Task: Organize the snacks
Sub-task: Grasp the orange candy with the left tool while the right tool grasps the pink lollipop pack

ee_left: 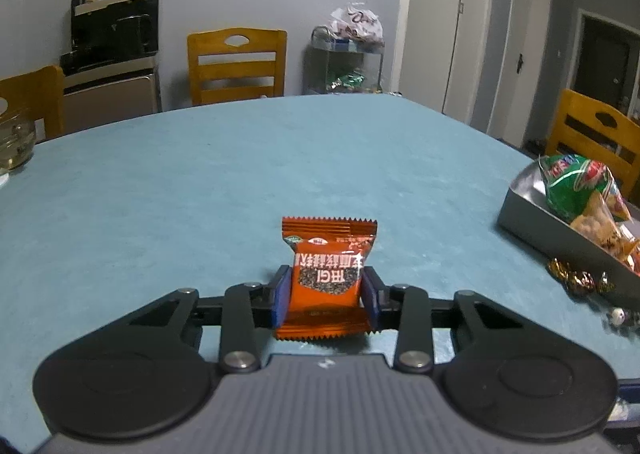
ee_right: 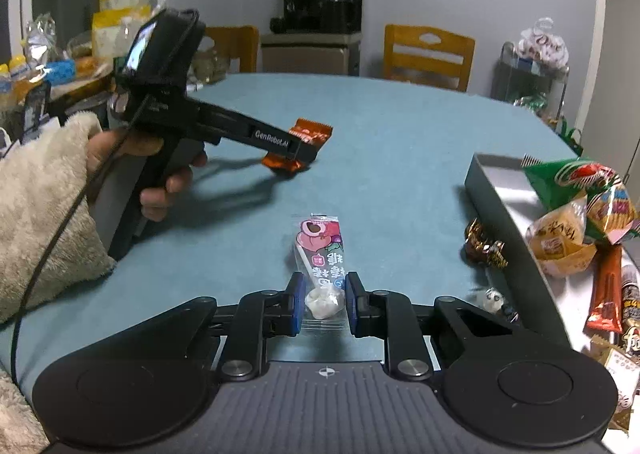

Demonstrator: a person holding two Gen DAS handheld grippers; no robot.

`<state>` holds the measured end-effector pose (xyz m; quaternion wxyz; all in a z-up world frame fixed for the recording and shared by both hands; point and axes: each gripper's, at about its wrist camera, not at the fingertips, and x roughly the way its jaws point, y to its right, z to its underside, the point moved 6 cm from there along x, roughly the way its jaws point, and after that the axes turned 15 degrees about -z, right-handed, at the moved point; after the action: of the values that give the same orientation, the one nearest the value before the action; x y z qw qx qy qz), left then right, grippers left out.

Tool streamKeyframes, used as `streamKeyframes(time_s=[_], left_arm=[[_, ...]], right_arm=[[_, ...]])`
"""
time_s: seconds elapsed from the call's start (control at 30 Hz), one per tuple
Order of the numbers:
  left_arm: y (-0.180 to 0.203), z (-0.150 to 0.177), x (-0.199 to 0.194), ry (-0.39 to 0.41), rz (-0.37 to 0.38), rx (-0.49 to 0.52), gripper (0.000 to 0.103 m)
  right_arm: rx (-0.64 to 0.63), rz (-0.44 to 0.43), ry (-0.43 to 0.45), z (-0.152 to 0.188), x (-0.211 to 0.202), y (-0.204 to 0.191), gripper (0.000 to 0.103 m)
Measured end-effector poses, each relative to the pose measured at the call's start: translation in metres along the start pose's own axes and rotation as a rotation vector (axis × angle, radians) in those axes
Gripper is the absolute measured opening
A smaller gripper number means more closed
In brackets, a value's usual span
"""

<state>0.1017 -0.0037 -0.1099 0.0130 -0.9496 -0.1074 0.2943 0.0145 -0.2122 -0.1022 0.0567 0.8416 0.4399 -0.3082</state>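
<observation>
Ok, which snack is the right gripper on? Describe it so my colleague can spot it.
On the blue table, left of the grey tray, a long clear lollipop packet lies between the right gripper fingers. Its pink cartoon print sets it apart from the gold-wrapped candies beside the tray.

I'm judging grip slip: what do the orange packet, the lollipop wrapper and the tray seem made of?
Orange packet: glossy foil-like plastic film, judging by its sheen and crimped, serrated ends.
Lollipop wrapper: thin plastic film, printed above and clear below, where the white candy shows through.
Tray: probably metal, or maybe coated plastic; grey, rigid straight walls and a dully reflective floor.
</observation>
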Motion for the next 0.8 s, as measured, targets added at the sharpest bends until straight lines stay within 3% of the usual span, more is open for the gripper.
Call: streamKeyframes(time_s=[0.37,0.63,0.8], left_arm=[[-0.005,-0.004,-0.020,0.101,0.012,-0.036,0.034],[-0.001,-0.004,-0.032,0.120,-0.015,-0.018,0.034],[0.012,-0.014,-0.056,0.153,0.008,-0.009,0.034]], right_arm=[[0.034,0.033,0.148,-0.017,-0.030,0.007,0.023],[0.021,0.060,0.180,-0.017,-0.042,0.012,0.023],[0.014,0.073,0.211,-0.018,-0.052,0.020,0.023]])
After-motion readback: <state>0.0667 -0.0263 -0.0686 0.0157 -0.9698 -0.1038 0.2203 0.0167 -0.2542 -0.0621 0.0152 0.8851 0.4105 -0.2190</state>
